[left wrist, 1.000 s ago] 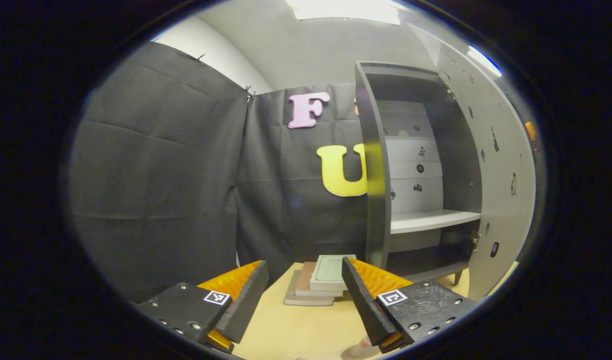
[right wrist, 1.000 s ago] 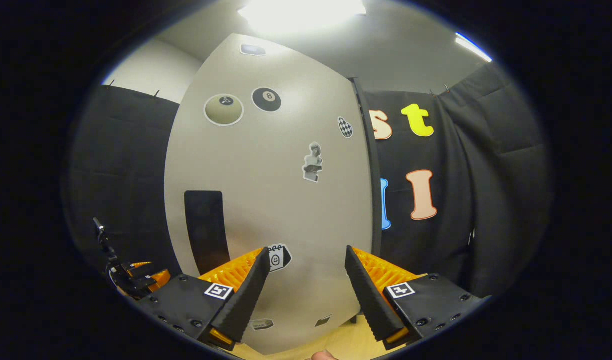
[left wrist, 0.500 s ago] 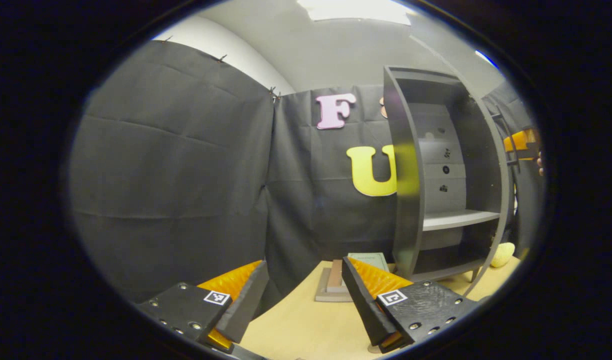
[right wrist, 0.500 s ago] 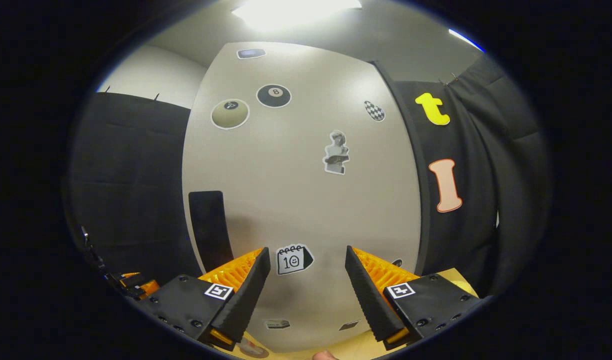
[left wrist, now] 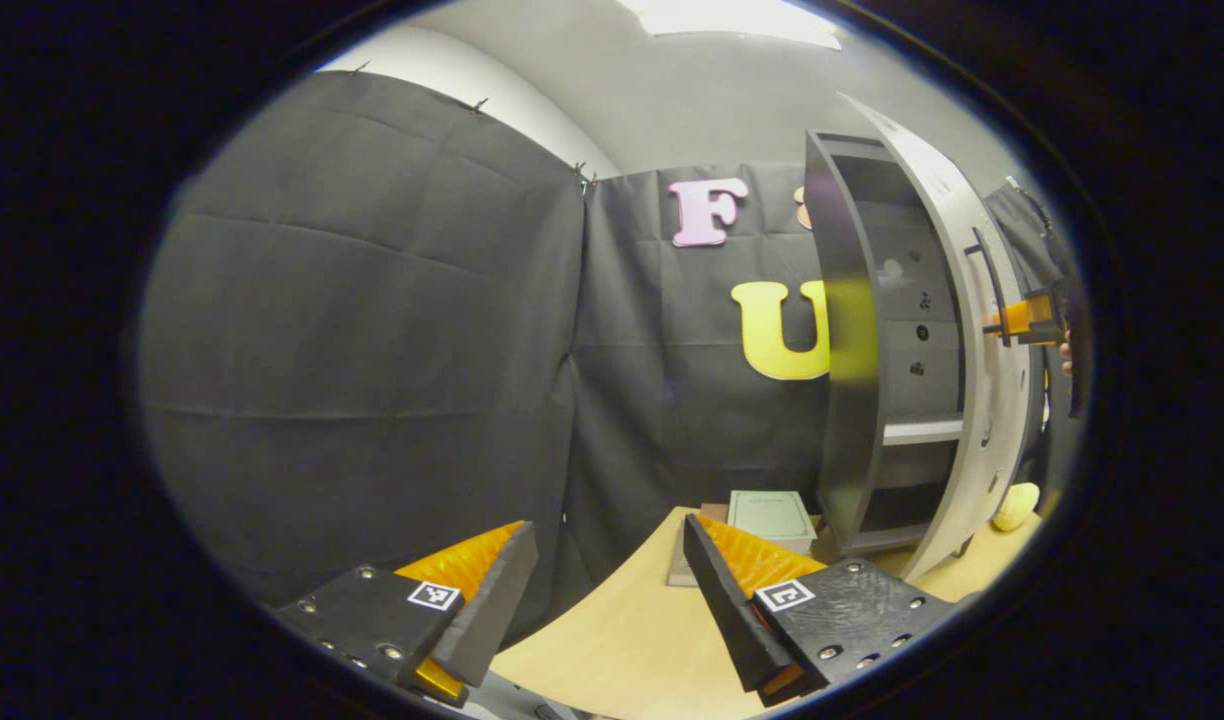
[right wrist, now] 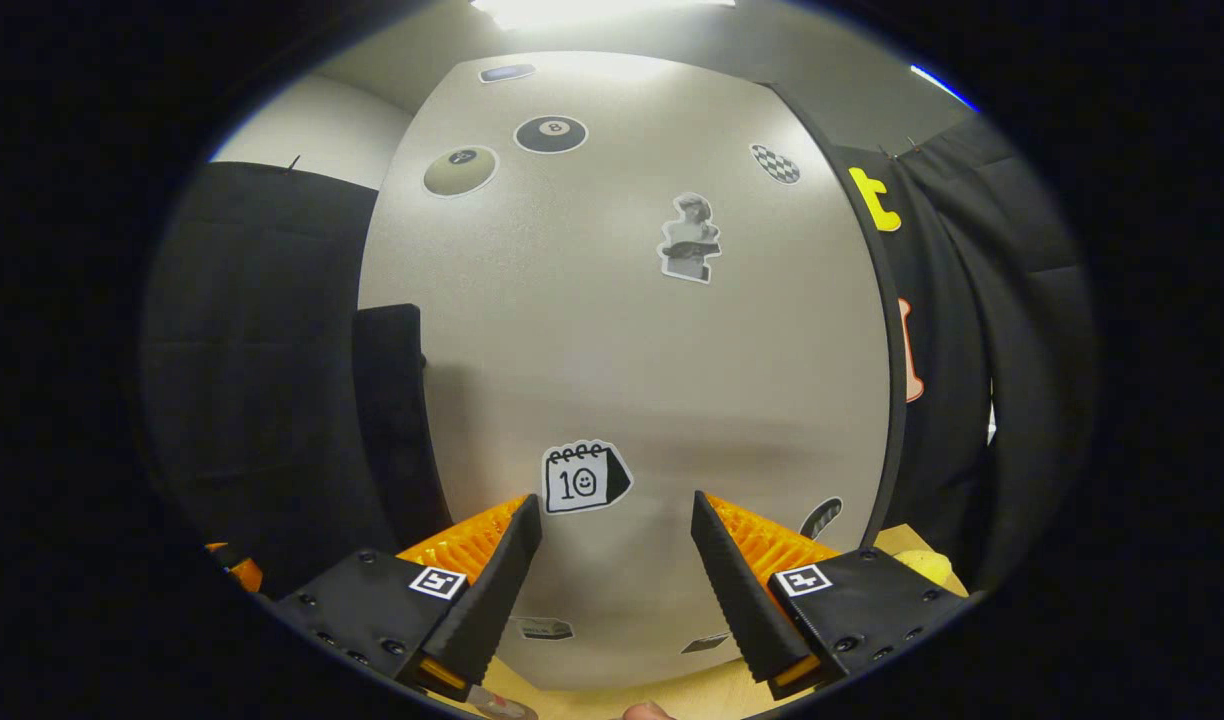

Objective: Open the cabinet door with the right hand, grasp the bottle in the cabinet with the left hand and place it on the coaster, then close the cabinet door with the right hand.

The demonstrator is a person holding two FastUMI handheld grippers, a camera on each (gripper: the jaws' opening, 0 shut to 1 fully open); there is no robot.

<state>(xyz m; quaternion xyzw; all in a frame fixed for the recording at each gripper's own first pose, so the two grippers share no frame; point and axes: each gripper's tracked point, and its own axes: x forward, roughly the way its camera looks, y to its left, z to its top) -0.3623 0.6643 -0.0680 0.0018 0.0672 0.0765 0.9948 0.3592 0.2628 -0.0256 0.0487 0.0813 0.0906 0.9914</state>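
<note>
The grey cabinet [left wrist: 844,340] stands at the right of the left gripper view, its pale door [left wrist: 972,330] swung most of the way toward it. The one shelf [left wrist: 922,432] that shows through the gap is bare. In the right gripper view the door's outer face [right wrist: 622,350], dotted with stickers, is close ahead, its dark handle [right wrist: 392,420] to the left. My right gripper [right wrist: 612,590] is open, fingertips close to that face; it also appears beside the door as the right gripper [left wrist: 1032,315]. My left gripper [left wrist: 612,600] is open above the table, holding nothing.
A stack of books [left wrist: 762,515] lies on the wooden table [left wrist: 612,640] left of the cabinet's foot. A yellow rounded object [left wrist: 1012,505] sits past the door's lower corner. A small pale and red item [right wrist: 497,703] shows at the bottom edge, too cut off to identify.
The door has swung from wide open to nearly closed, with the right gripper following its outer face. The left gripper has drawn back and turned left, so the cabinet sits farther right.
</note>
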